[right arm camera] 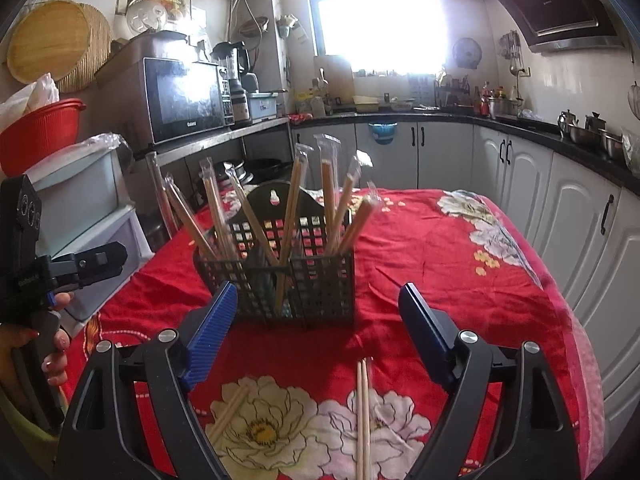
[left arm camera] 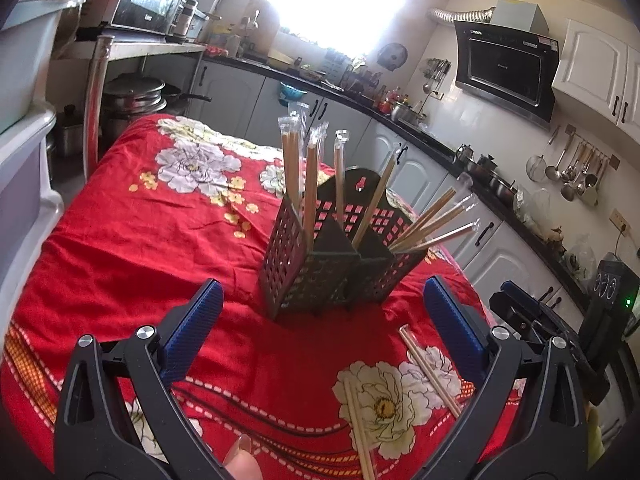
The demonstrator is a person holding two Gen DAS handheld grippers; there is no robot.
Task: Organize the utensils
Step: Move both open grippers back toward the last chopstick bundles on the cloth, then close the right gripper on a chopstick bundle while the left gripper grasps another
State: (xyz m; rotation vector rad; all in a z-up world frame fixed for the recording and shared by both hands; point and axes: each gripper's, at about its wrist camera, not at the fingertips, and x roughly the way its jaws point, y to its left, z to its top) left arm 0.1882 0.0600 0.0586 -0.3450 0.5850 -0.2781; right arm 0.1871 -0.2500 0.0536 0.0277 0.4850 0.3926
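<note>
The right gripper (right arm camera: 316, 312) hangs released over the red floral tabletop (right arm camera: 440, 248), nothing between its blue pads (right arm camera: 210, 332). The left gripper (left arm camera: 320, 312) is likewise wide open and empty. Both tilt gently downward toward the black utensil basket (right arm camera: 316, 280) standing mid-tabletop, stuffed with wrapped chopsticks (right arm camera: 288, 220) too overlapped to count. Two loose chopstick pairs lie near the front edge: one (right arm camera: 363, 412) between the right gripper's fingers, cut off below, another (right arm camera: 228, 412) partly hidden by its left finger.
</note>
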